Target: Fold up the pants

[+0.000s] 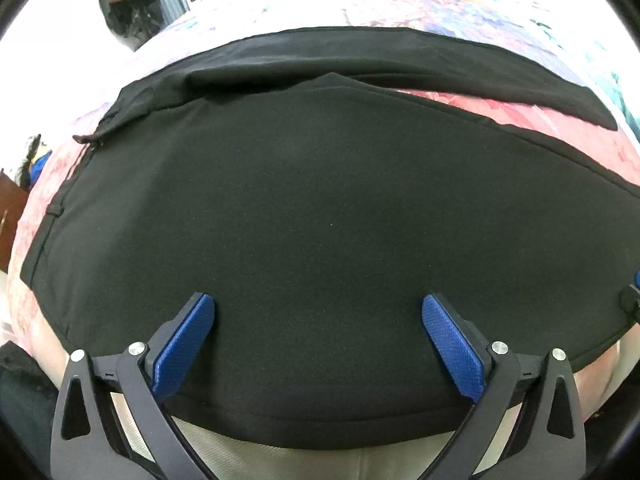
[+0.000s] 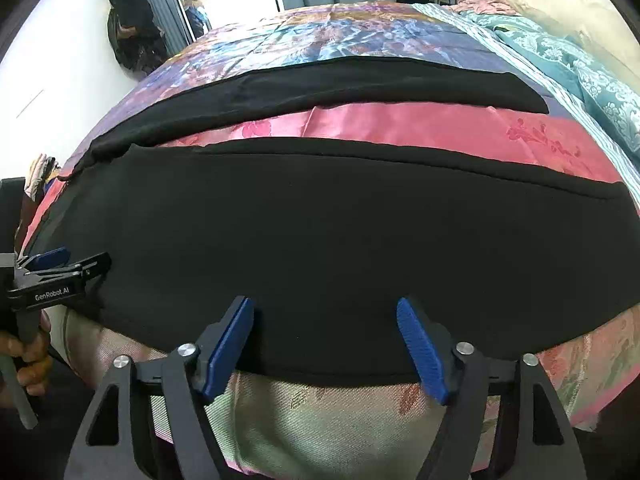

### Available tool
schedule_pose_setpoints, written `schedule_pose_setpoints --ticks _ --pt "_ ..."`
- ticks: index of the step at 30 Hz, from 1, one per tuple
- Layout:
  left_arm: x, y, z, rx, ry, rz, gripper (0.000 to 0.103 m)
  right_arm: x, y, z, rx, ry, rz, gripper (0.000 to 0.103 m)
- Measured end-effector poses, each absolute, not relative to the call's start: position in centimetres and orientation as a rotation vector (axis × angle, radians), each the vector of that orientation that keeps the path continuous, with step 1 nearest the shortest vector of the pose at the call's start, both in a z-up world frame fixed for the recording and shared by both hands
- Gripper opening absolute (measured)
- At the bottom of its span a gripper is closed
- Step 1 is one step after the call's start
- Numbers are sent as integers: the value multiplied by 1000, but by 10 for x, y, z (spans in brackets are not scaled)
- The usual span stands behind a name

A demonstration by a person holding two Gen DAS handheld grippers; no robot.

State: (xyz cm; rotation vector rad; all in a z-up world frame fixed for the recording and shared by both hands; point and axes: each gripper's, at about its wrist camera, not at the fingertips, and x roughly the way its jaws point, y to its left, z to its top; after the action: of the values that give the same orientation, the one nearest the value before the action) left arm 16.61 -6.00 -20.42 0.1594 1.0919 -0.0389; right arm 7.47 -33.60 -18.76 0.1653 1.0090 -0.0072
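Black pants (image 1: 304, 216) lie spread flat on a bed, waistband to the left, both legs running right with a gap of bedspread between them. They also show in the right wrist view (image 2: 320, 232). My left gripper (image 1: 318, 304) is open, its blue pads over the near leg close to the near edge, holding nothing. My right gripper (image 2: 325, 308) is open and empty over the same near edge, further right along the leg. The left gripper also shows at the left of the right wrist view (image 2: 66, 260), by the waist end.
The bed has a shiny pink, blue and purple floral bedspread (image 2: 400, 124). A teal patterned blanket (image 2: 580, 76) lies at the far right. A dark garment (image 2: 128, 24) hangs on the wall at far left. Curtains and a bright window stand behind.
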Motion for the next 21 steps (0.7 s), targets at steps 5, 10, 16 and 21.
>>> schedule_pose_setpoints --ticks 5,10,16,21 --pt "148 -60 -203 164 1072 -39 103 74 -335 -192 165 1004 -3 87" --pt "139 -64 -203 168 1073 -40 103 76 -330 -193 156 1002 0 94" --pt "146 -57 -206 170 1071 -37 103 77 -328 -194 160 1003 1 97" --pt "147 -57 -206 171 1069 -36 103 77 -326 -195 150 1003 3 99"
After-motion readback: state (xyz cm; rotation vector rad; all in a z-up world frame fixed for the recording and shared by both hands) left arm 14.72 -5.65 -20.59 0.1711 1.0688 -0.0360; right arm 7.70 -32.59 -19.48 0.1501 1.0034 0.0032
